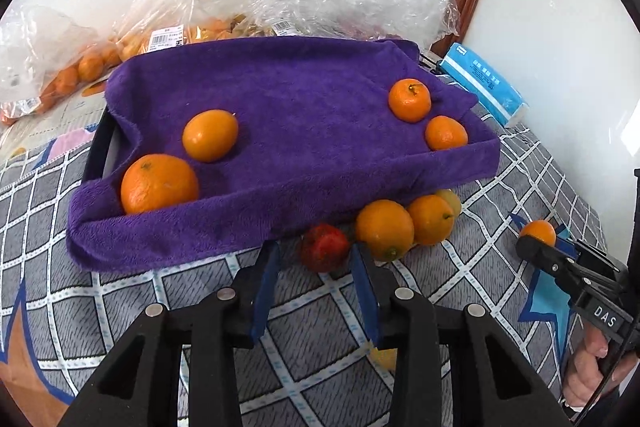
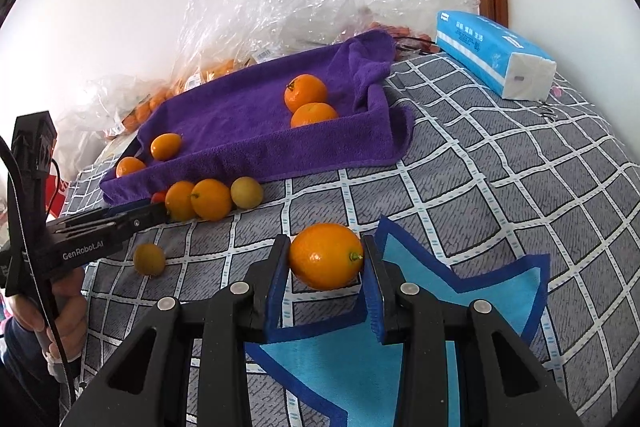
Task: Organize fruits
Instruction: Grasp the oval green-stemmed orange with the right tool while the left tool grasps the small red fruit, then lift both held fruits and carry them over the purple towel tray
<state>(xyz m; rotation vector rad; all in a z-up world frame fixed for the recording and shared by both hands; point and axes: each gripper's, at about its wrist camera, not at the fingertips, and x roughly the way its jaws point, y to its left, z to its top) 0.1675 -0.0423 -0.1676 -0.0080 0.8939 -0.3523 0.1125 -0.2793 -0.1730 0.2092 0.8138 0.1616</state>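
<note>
right gripper (image 2: pixel 325 259) clamped on oval orange (image 2: pixel 326 255), held between its pads above the checked bedcover (image 2: pixel 480 187) | left gripper (image 1: pixel 314 255) jaws apart, red strawberry (image 1: pixel 325 247) between the fingertips, just near of purple-towel tray (image 1: pixel 280 99) | four oranges in tray

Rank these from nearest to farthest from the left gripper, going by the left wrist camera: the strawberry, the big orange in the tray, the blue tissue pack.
1. Strawberry, just beyond the left gripper.
2. Big orange, tray's near left corner.
3. Tissue pack, far right, by the wall.
</note>
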